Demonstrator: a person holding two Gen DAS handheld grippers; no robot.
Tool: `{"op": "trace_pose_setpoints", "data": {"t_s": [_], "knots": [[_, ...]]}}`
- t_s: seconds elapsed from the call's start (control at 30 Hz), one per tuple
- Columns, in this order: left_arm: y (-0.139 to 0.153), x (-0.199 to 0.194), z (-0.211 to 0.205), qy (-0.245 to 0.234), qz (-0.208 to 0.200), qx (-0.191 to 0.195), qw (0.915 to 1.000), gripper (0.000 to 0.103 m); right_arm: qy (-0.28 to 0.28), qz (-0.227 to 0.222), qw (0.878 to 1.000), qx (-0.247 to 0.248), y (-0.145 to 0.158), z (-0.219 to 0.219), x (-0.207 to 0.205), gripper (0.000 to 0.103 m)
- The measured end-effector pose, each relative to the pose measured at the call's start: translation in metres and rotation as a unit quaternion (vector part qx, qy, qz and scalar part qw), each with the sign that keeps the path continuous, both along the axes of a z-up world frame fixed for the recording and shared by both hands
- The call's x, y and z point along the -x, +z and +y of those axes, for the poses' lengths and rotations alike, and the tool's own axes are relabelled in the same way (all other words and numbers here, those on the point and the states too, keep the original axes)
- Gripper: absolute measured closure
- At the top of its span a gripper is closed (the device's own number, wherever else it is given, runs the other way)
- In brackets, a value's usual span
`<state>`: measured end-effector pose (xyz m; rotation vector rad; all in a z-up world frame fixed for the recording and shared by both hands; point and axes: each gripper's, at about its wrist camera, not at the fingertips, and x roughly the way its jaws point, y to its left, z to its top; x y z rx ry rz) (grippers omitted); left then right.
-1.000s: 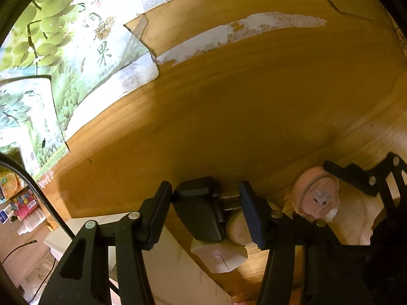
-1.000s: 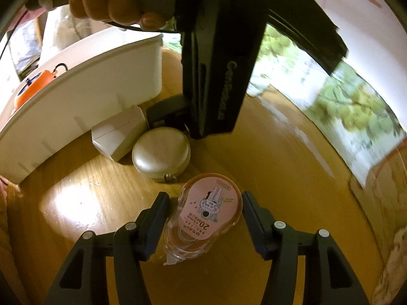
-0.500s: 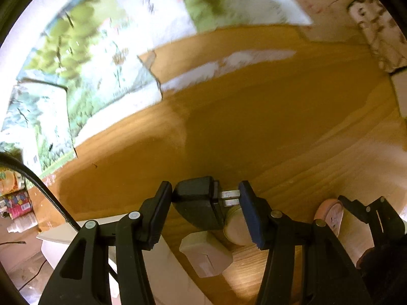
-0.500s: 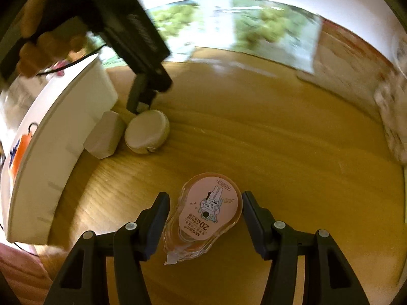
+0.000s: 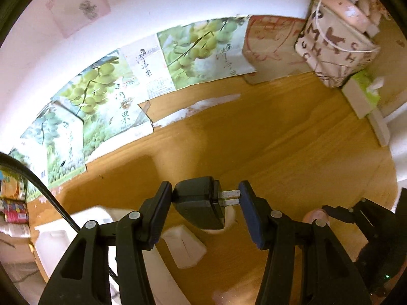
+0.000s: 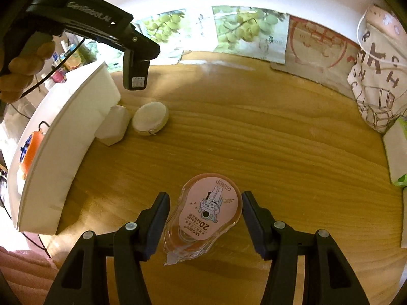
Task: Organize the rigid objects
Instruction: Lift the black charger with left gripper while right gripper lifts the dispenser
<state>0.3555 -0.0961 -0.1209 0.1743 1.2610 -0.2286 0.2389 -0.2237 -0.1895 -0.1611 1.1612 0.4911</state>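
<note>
My left gripper [image 5: 204, 212] is shut on a black plug adapter [image 5: 199, 204], its two metal prongs against the right finger, held well above the wooden table. From the right wrist view the adapter [image 6: 134, 78] hangs over the corner of a white bin [image 6: 63, 137]. My right gripper [image 6: 203, 225] is shut on a pink correction tape dispenser [image 6: 207, 214], just above the table. A white faceted box [image 6: 114, 125] and a round beige case [image 6: 151, 122] lie on the table beside the bin.
An orange object [image 6: 30, 150] lies inside the white bin. A patterned cloth bag [image 6: 376, 81] and a tissue box [image 6: 396, 157] stand at the right. Grape-printed cardboard [image 5: 106, 106] leans along the back wall. The wooden table [image 6: 267, 132] stretches between them.
My left gripper has lifted the black adapter up from beside the round case to above the bin's corner. My right gripper has drawn back from the bin with the tape dispenser.
</note>
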Motion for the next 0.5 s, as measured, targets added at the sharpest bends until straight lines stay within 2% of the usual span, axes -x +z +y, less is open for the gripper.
{"op": "trace_pose_setpoints", "data": {"t_s": [0.17, 0.5], "knots": [[0.021, 0.035, 0.005, 0.010, -0.022, 0.012, 0.9996, 0.045, 0.026, -0.018, 1.000, 0.002, 0.008, 0.009, 0.008, 0.045], [0.038, 0.109, 0.019, 0.037, -0.045, 0.012, 0.9983, 0.045, 0.077, -0.038, 0.996, 0.005, 0.018, 0.033, 0.027, 0.045]]}}
